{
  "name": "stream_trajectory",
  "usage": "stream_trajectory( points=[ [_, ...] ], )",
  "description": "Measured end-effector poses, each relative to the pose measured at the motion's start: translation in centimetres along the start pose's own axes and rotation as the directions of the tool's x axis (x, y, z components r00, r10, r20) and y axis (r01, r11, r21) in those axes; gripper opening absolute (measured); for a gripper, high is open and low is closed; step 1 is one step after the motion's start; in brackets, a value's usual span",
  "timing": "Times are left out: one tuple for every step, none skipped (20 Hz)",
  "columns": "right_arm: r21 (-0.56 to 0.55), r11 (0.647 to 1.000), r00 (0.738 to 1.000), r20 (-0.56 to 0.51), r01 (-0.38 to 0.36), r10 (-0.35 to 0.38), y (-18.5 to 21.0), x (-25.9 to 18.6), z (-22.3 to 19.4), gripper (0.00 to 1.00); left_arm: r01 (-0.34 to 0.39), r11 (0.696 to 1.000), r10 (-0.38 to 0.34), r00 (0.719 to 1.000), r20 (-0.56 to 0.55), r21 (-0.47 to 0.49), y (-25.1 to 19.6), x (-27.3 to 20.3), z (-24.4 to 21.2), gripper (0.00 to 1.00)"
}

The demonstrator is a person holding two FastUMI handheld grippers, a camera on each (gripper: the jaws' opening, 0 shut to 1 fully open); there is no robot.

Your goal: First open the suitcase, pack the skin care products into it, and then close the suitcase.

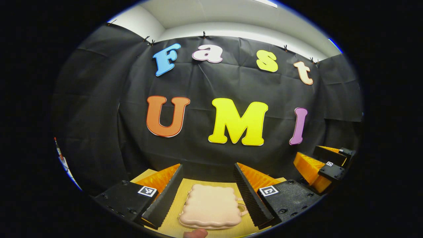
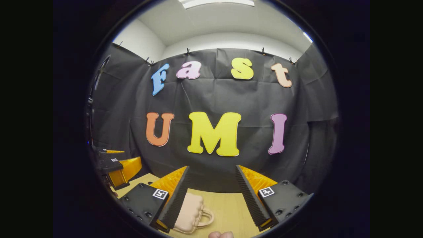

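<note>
- In the right gripper view my finger [image 2: 175, 195] hides the left part of the pale pink suitcase [image 2: 191, 210] at lower centre; its handle pokes out to the right.
- A skin-toned tip at the bottom edge is cut off (I cannot tell what it is).
- My left gripper [image 1: 208, 188] stands wide, touching nothing; the closed suitcase [image 1: 211, 206] lies on the wooden table [image 1: 180, 198] between its fingers.
- My right gripper [image 2: 211, 190] is wide too, empty.
- The left gripper view shows the right gripper [image 1: 325, 167] at right edge.

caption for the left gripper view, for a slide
Left gripper hovers open over the closed pink suitcase on the wooden table, right gripper alongside.
</note>
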State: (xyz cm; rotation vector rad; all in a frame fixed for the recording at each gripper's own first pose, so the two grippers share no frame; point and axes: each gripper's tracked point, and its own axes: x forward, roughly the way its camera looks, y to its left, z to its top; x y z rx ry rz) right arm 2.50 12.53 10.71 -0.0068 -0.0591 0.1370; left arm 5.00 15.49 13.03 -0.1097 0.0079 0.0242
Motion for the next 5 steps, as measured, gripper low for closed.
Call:
stream_trajectory(
  points=[
    [0.004,1.000,1.000,-0.001,0.000,0.000,0.02,0.03,-0.10,0.81,0.001,1.000,-0.001,1.000,0.004,0.005,-0.03,-0.13,0.04,0.96],
    [0.007,1.000,1.000,-0.004,-0.002,0.002,0.14,0.01,-0.17,0.81,0.003,1.000,-0.003,1.000,0.007,0.008,-0.15,-0.21,0.16,0.96],
    [0.005,1.000,1.000,-0.006,-0.004,0.004,0.15,0.00,-0.18,0.81,0.005,1.000,-0.005,1.000,0.005,0.009,-0.26,-0.23,0.14,0.96],
    [0.000,1.000,1.000,-0.007,-0.004,0.004,0.13,0.05,-0.16,0.81,0.006,1.000,-0.007,1.000,0.002,0.009,-0.26,-0.14,-0.04,0.96],
    [-0.002,1.000,1.000,-0.006,-0.005,0.005,0.10,0.12,-0.18,0.81,0.007,1.000,-0.007,1.000,0.001,0.007,-0.27,-0.11,-0.20,0.96]
  ],
)
